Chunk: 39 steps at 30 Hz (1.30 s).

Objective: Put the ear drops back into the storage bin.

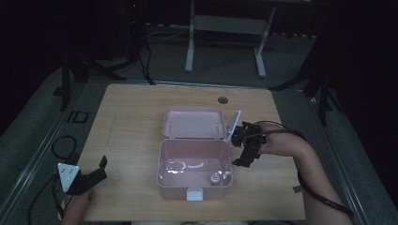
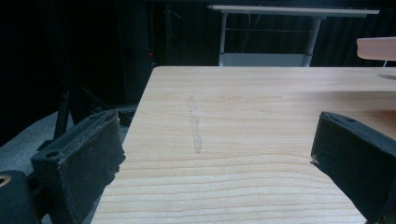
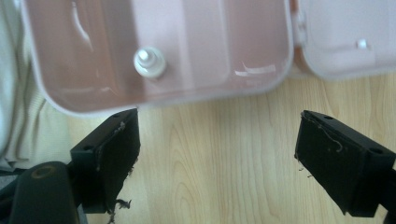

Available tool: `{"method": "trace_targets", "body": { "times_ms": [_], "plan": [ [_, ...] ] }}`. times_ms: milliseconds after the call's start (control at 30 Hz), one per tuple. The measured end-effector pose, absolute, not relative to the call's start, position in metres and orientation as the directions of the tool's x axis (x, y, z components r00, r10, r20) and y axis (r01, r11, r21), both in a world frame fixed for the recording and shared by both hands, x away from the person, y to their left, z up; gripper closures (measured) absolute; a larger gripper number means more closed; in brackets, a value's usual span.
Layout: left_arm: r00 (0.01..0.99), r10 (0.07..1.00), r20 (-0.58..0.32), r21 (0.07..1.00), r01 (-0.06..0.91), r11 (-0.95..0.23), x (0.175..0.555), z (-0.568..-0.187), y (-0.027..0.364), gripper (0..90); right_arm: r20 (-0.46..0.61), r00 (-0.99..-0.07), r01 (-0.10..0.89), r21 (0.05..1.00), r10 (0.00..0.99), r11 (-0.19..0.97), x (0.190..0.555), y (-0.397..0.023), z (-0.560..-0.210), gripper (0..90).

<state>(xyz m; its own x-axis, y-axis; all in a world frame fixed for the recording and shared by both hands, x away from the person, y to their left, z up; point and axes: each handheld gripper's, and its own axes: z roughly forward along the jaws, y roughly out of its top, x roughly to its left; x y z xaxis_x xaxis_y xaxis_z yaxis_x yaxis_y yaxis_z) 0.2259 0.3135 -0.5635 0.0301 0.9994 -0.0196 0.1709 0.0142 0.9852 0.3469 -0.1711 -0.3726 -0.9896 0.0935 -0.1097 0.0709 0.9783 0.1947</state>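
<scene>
the light wooden table (image 1: 131, 122) carries an open pink plastic box (image 1: 162, 164), lid (image 1: 193, 123) hinged back so the small white bottle (image 1: 214, 178) stands reachable inside. right gripper (image 1: 240, 149) hovers beside it, jaws wide, empty; left gripper (image 1: 96, 169) waits well apart, jaws wide.

Wooden table (image 2: 243, 121): pale grain runs under and ahead of the jaws, with a faint grey smear (image 2: 195, 126) straight ahead between them. Round dark hole (image 1: 223, 100) near its far edge. White-legged desk frame (image 2: 266, 35) on grey floor (image 1: 225, 56), well beyond the jaws. Black stand legs (image 1: 77, 70) far left.
</scene>
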Motion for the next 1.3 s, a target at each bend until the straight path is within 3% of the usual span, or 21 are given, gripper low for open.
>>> {"method": "trace_targets", "body": {
  "times_ms": [533, 933, 1133, 1300],
  "plan": [
    [0.031, 0.999, -0.021, 0.985, 0.171, 0.016, 0.226, -0.564, 0.313, 2.4, -0.102, -0.962, 0.223, 0.239, 0.253, 0.945, 0.356, -0.226, -0.424, 13.8],
    [0.031, 0.999, -0.021, 0.985, 0.171, 0.015, 0.226, -0.564, 0.313, 2.3, -0.126, -0.892, 0.368, 0.354, 0.434, 0.86, 0.355, -0.265, -0.483, 13.7],
    [0.03, 0.999, -0.021, 0.985, 0.171, 0.016, 0.226, -0.564, 0.313, 2.4, -0.137, -0.861, 0.413, 0.371, 0.489, 0.831, 0.354, -0.278, -0.498, 13.5],
    [0.03, 0.999, -0.02, 0.985, 0.171, 0.015, 0.226, -0.564, 0.313, 2.4, -0.162, -0.792, 0.47, 0.454, 0.588, 0.757, 0.352, -0.294, -0.509, 13.5]
  ]
}}
